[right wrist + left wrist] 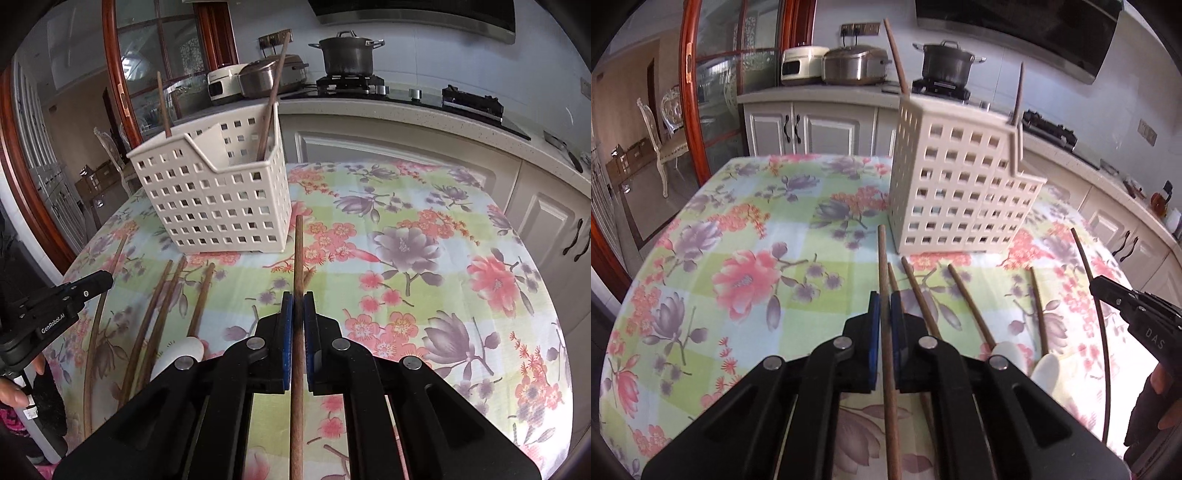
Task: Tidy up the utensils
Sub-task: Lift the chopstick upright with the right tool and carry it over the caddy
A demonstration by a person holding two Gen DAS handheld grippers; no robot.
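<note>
Lower ends of both held chopsticks run off the bottom edge: the left one [888, 369] and the right one [296, 369]. The holder [221, 206] hides the feet of its two upright sticks. At far left of the right view, a hand [14, 391] is mostly cut off.

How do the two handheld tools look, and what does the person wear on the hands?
Both tools are black plastic with angular linkage arms, round silver pivot pins and blue pads inside the fingers. The left tool carries white lettering "GenRobot.AI" on its side, seen from the right wrist view; the right tool shows the white letters "DAS". A black fingerless glove covers the hand behind the right tool. No cables are visible.
</note>
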